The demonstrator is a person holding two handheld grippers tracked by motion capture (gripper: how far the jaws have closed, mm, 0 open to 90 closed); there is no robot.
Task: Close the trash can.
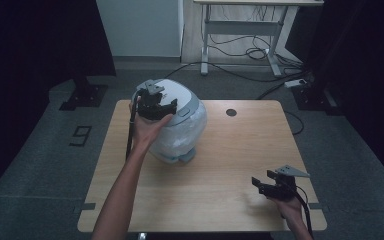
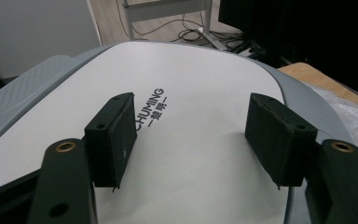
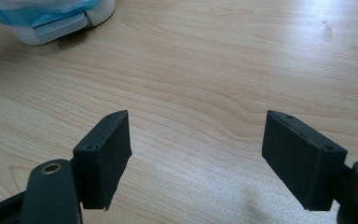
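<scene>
Hovering over the rice cooker (image 1: pixel 172 122), the left gripper (image 1: pixel 156 106) sits just above its white lid (image 2: pixel 182 116), jaws spread apart with nothing between them. The cooker stands toward the far left of the worktop (image 1: pixel 220 175), its body wrapped in plastic. To do this well I'd seek the lid's edge or latch — flat pads slip on that smooth top. Well right of the cooker, the right gripper (image 1: pixel 266 185) rests low over bare wood — empty, jaws apart.

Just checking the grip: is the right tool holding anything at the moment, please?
No, the right tool has open jaws with nothing but bare wooden table between them.
</scene>
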